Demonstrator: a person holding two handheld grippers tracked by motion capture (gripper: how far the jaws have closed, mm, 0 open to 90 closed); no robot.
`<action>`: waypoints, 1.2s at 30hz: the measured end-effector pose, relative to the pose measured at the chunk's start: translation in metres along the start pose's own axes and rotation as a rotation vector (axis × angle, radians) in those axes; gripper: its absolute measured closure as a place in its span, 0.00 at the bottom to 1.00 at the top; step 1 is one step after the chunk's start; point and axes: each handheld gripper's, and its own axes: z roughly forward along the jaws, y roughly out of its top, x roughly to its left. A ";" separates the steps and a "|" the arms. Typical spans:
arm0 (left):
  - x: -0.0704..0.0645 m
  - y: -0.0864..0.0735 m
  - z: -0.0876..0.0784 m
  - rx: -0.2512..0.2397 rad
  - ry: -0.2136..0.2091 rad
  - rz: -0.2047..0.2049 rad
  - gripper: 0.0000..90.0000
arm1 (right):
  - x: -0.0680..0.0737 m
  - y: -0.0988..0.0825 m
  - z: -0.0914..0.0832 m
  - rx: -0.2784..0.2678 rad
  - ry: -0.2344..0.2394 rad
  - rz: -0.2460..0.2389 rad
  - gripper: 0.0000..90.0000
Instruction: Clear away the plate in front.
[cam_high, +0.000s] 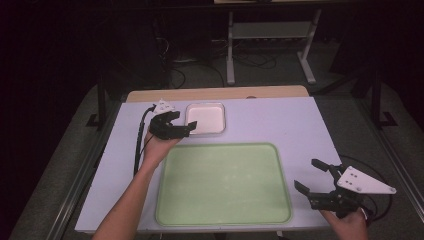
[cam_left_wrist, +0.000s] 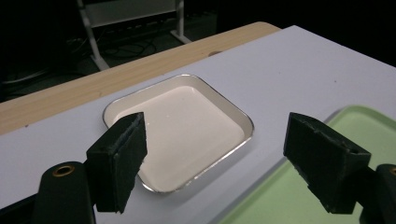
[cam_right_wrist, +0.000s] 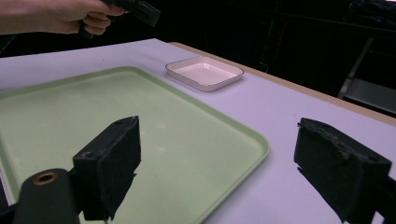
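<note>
White tray (cam_high: 205, 118) & green tray (cam_high: 223, 184) both held nothing. Left gripper (cam_high: 186, 129) by white tray, jaws spread; right gripper (cam_high: 310, 176) spread too.

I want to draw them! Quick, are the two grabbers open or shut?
Left gripper: open, holding nothing, by the white dish.
Right gripper: open, holding nothing, by the green tray.

- No text, label, brand, number or sign can be read on the white dish (cam_high: 205, 118), the green tray (cam_high: 223, 184) or the counter (cam_high: 280, 120).
</note>
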 end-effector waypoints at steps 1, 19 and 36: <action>0.001 0.001 0.002 -0.003 0.001 -0.004 0.23 | 0.000 0.000 0.000 -0.001 0.000 0.001 0.15; 0.029 0.016 0.029 -0.023 0.063 -0.081 0.24 | -0.003 -0.001 0.000 0.006 -0.005 0.004 0.15; 0.063 -0.008 0.069 0.040 0.149 -0.226 0.35 | -0.003 -0.002 -0.002 0.009 0.000 0.009 0.16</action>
